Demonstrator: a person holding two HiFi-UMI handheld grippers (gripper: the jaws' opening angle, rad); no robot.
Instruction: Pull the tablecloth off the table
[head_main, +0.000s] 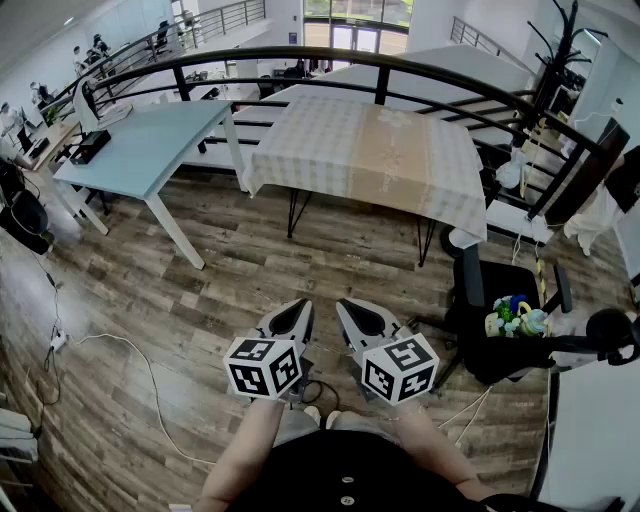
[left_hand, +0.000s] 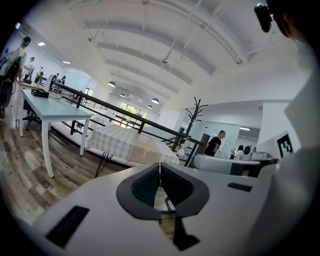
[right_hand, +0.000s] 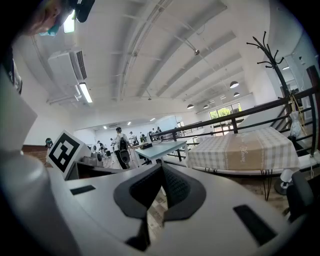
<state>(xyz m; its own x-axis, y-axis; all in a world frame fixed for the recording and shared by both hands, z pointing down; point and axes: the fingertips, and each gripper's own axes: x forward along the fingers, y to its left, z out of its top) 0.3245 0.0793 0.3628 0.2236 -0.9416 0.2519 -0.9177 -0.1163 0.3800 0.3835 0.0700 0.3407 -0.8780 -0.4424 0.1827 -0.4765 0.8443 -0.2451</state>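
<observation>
— On the table (head_main: 292, 212), how does the tablecloth (head_main: 365, 150) lie?
— Spread flat, hanging over its near edge. Well short of the table, your left gripper (head_main: 297, 308) and right gripper (head_main: 350, 310) are side by side, jaws closed on nothing.

It was an open-plan office on an upper level — a black railing (head_main: 300, 62) curved along the edge of the wood-plank floor (head_main: 200, 290). A pale blue worktop (head_main: 150, 135) stood beside the railing, with more desks in a row at the far left, where people (right_hand: 121, 145) stood and sat. A black office chair (head_main: 495, 300), a black coat stand (head_main: 562, 45) and a white cable (head_main: 140, 360) trailing over the floor fitted this — so did the round ceiling lamps (left_hand: 155, 100) under a high white ceiling.
</observation>
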